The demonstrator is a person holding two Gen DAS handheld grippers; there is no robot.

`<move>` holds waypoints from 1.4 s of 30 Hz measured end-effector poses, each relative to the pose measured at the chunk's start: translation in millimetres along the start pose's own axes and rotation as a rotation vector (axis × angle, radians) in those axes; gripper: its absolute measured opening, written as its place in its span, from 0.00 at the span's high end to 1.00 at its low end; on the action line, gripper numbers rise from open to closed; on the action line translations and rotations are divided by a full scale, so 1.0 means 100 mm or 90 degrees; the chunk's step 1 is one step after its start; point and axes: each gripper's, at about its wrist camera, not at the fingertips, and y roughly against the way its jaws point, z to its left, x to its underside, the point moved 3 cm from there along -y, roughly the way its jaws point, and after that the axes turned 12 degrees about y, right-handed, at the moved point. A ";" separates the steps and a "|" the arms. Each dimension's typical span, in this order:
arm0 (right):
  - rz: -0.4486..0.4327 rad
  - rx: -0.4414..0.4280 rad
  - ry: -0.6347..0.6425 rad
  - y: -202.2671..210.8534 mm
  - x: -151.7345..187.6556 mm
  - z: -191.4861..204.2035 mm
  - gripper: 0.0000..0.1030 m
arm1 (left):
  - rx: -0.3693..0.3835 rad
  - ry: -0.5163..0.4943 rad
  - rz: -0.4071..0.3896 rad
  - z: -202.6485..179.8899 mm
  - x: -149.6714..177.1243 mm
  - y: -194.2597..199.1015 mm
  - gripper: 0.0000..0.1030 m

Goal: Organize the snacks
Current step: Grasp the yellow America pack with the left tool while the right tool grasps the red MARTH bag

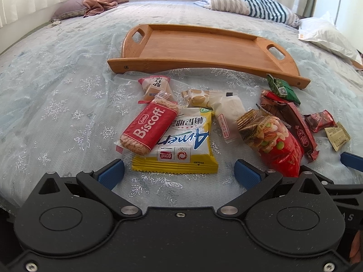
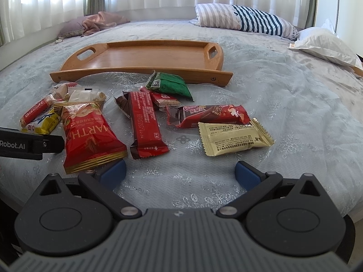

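Note:
Several snack packets lie scattered on the bed in front of an empty wooden tray (image 1: 195, 45) (image 2: 147, 56). My left gripper (image 1: 179, 173) is open, just short of a yellow-and-white packet (image 1: 183, 142) with a red Biscoff pack (image 1: 147, 127) lying across it. A red nut bag (image 1: 274, 140) (image 2: 88, 133) lies between both grippers. My right gripper (image 2: 180, 173) is open near a long red bar (image 2: 145, 122), a red wafer pack (image 2: 208, 115) and a gold packet (image 2: 236, 138). A green packet (image 2: 168, 86) lies by the tray.
Striped pillows (image 2: 245, 18) and a white bag (image 2: 324, 43) sit at the far right of the bed, a pink cloth (image 1: 102, 2) at the far left. The left gripper's body (image 2: 29, 145) shows at the right view's left edge. Curtains hang behind.

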 end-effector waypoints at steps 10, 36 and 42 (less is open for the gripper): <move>-0.060 -0.030 -0.012 0.18 0.05 -0.04 0.01 | 0.014 -0.017 -0.001 0.03 0.01 0.05 0.00; -0.147 -0.173 0.067 -0.03 -0.32 0.52 0.38 | 0.094 0.038 -0.007 0.21 -0.19 0.27 0.56; -0.145 -0.174 0.045 -0.09 -0.29 0.49 0.48 | 0.086 0.035 -0.017 0.18 -0.21 0.19 0.39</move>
